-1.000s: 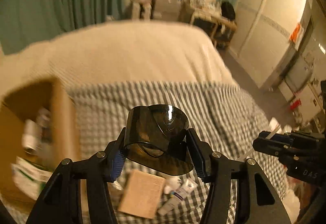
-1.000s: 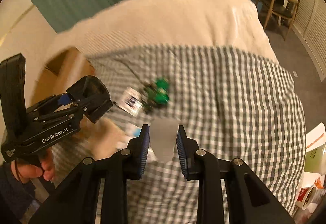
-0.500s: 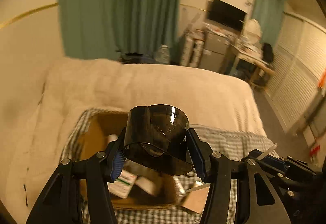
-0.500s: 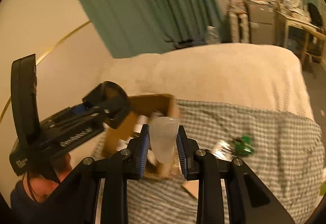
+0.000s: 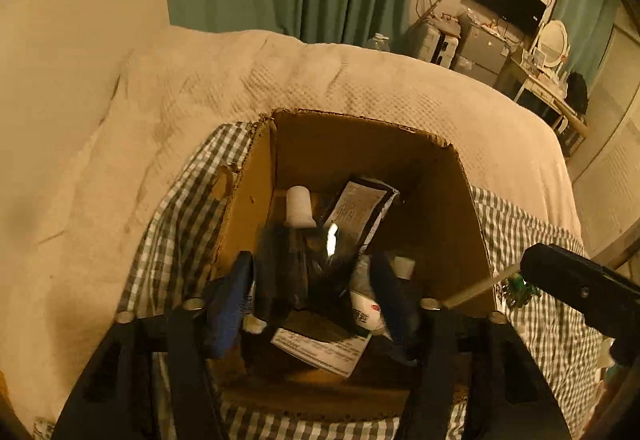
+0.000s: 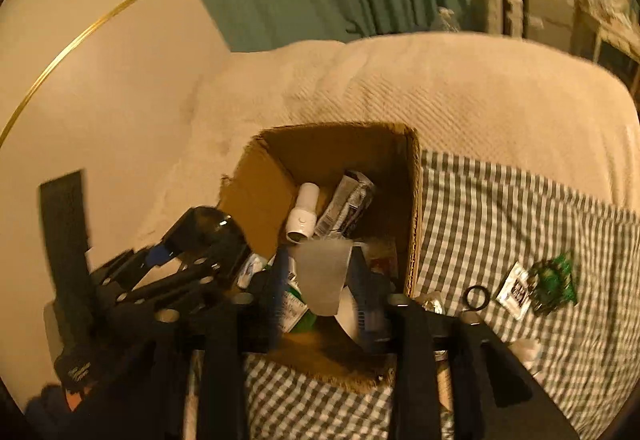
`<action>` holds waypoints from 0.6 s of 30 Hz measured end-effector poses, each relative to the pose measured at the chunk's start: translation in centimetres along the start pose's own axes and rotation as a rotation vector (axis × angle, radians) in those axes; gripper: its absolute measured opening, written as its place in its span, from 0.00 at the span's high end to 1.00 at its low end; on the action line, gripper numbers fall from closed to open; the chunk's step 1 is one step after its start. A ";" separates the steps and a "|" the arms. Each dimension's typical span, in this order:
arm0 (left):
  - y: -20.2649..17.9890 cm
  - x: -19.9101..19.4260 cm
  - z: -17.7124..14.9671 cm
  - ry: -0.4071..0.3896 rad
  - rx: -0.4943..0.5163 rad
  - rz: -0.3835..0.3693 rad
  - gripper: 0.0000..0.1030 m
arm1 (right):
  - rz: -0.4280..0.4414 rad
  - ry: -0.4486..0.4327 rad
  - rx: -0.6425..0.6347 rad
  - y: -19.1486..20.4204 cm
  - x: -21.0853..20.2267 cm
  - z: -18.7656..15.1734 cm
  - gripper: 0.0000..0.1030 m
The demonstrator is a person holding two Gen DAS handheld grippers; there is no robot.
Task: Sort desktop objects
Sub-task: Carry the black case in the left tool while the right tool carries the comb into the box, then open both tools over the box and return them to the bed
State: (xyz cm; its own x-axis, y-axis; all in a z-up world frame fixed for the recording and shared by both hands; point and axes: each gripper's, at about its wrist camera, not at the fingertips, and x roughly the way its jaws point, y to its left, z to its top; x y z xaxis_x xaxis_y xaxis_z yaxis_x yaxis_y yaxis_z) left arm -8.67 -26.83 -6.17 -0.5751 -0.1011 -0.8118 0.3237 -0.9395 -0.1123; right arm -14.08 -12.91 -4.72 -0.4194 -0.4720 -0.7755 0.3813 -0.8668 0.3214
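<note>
- Checked cloth is spread under the box.
- Left gripper is opening, dark cup loose between its jaws.
- Right gripper is opening around the clear cup, over the box.

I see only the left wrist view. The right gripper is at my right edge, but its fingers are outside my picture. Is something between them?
Observer: Yes. In the right wrist view, a clear cup is between the fingers of the right gripper, above the open box. The jaws are opening.
Operator: Thank you. What lies on the cloth to the right of the box?
Observer: A black ring, a white sachet and a green item lie on the checked cloth, outside the box.
</note>
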 end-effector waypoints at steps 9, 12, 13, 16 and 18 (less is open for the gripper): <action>-3.4 -1.6 -0.2 -0.054 0.084 0.048 0.13 | -0.045 -0.067 0.068 -4.1 -1.6 0.9 0.38; -6.0 -4.0 -0.5 -0.112 0.131 0.043 0.13 | -0.075 -0.091 0.080 -5.6 -4.0 0.6 0.38; -6.8 -4.7 -0.5 -0.129 0.135 0.029 0.13 | -0.089 -0.093 0.080 -6.2 -5.0 0.4 0.38; -10.0 -7.6 -1.1 -0.197 0.175 -0.047 0.06 | -0.143 -0.101 0.061 -7.5 -7.9 -0.5 0.38; -12.5 -9.2 -1.6 -0.243 0.216 -0.053 0.05 | -0.175 -0.099 0.047 -8.4 -9.6 -1.3 0.38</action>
State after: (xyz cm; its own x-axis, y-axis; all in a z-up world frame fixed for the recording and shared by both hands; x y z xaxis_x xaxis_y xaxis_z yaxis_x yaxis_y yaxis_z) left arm -6.26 -13.62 1.80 -0.7575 -0.1011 -0.6449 0.1367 -0.9906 -0.0052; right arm -12.18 -0.90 -0.64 -0.5554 -0.3254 -0.7653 0.2577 -0.9423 0.2137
